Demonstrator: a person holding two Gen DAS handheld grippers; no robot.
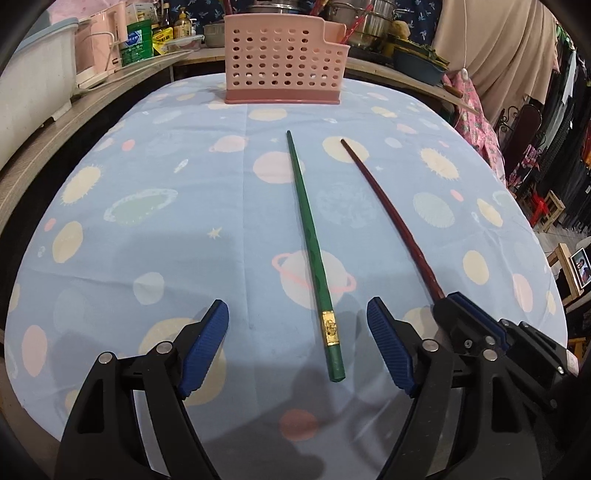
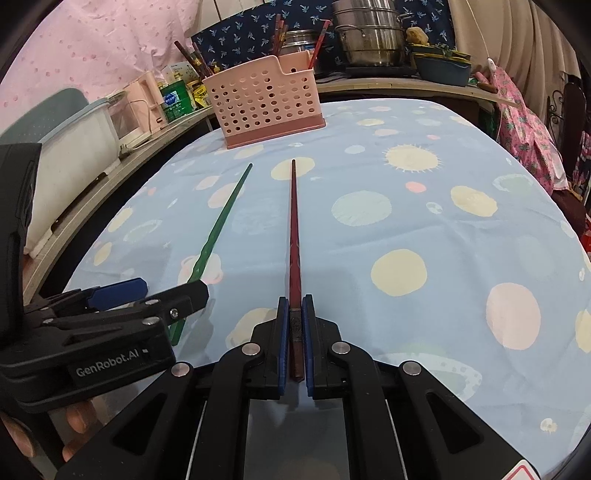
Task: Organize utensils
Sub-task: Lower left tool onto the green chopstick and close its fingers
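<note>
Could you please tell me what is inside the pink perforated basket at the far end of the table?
Several red-brown chopsticks stick up out of the pink basket. Their lower parts and the basket's floor are hidden behind its walls.

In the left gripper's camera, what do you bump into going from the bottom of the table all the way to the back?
left gripper → green chopstick → pink basket → metal pots
</note>
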